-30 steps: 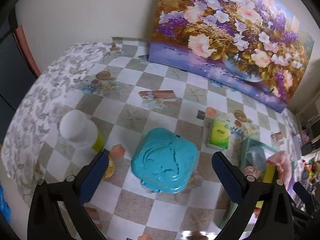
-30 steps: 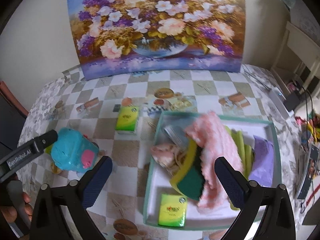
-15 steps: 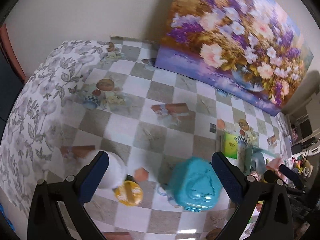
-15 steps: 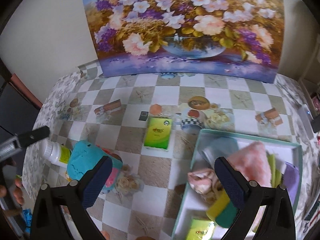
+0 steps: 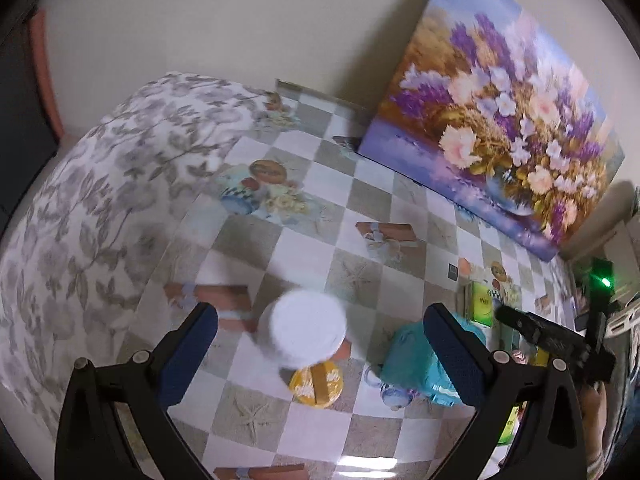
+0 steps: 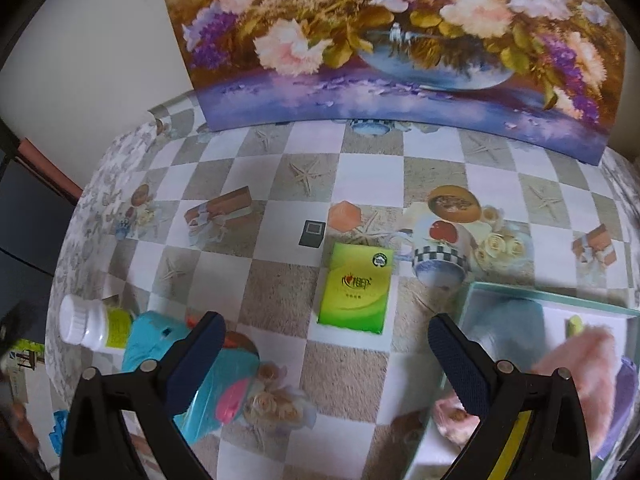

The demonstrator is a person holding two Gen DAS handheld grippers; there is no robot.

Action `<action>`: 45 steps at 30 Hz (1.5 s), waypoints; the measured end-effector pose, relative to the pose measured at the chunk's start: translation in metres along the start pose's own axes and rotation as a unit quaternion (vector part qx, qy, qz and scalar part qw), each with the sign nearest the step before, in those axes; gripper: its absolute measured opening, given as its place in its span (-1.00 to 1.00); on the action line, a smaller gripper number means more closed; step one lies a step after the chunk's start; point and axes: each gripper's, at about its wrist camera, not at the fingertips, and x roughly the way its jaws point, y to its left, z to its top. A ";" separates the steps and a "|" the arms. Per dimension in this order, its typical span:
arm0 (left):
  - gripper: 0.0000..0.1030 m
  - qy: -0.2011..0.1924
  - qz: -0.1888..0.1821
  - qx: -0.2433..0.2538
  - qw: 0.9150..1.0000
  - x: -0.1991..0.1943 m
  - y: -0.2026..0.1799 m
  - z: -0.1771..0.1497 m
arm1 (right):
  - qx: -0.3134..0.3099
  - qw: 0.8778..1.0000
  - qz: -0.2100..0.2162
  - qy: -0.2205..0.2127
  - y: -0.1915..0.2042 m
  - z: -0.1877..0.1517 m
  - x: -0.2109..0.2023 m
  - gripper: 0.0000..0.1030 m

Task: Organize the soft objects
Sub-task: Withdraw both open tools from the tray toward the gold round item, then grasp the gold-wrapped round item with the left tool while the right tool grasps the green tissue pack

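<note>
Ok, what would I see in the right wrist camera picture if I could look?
Open tongs hover over a checkered tablecloth, with a green tissue pack lying flat between their tips. A teal box of soft things sits right, a turquoise toy left.

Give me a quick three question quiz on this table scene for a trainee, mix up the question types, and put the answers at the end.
1. True or false: the left gripper is shut on the white-capped bottle.
2. Multiple choice: the green tissue pack lies (A) inside the tray, (B) on the checkered tablecloth outside the tray, (C) on top of the teal toy.
3. Fill in: in the right wrist view, the bottle lies on its ____.

Key: 1 false, both grippers are open and empty, including the right gripper; 2 B; 3 side.
</note>
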 end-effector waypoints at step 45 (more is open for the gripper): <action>0.04 0.062 0.114 0.074 0.989 0.109 -0.036 -0.082 | 0.005 0.999 -0.041 0.020 -0.019 -0.043 0.041 -0.03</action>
